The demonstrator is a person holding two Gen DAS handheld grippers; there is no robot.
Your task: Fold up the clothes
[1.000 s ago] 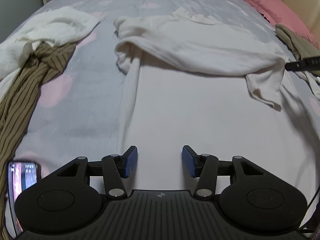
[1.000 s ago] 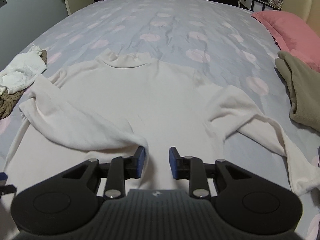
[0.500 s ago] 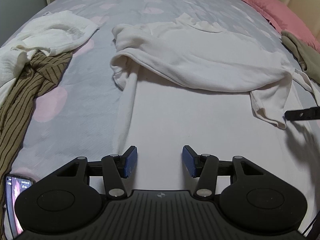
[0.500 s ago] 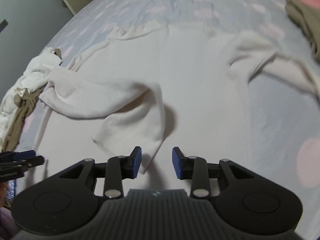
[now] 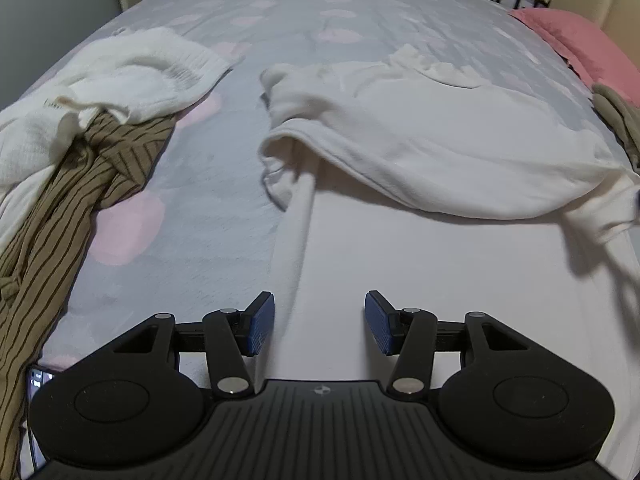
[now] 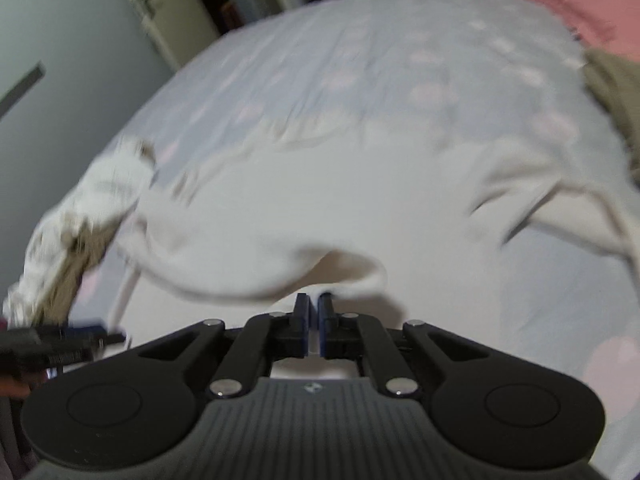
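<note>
A white long-sleeved top (image 5: 440,152) lies spread on the bed, its left sleeve folded across the chest. My left gripper (image 5: 320,322) hovers open over the lower body of the top, near its left side edge, with nothing between its blue pads. In the blurred right wrist view my right gripper (image 6: 314,304) is shut, its tips pinching the end of that folded sleeve (image 6: 280,276). In the left wrist view the sleeve end (image 5: 600,216) hangs lifted at the right and casts a shadow. The left gripper (image 6: 72,340) shows at the left edge of the right wrist view.
A white knit garment (image 5: 140,76) and a brown striped one (image 5: 80,184) lie heaped at the left of the bed. A pink pillow (image 5: 576,40) and an olive garment (image 5: 620,120) sit at the right. A lit phone (image 5: 38,384) lies near the bottom left.
My right gripper has gone from open to shut at the sleeve's cuff, and the sleeve end has risen off the top. The left gripper stays open and has drifted slightly.
</note>
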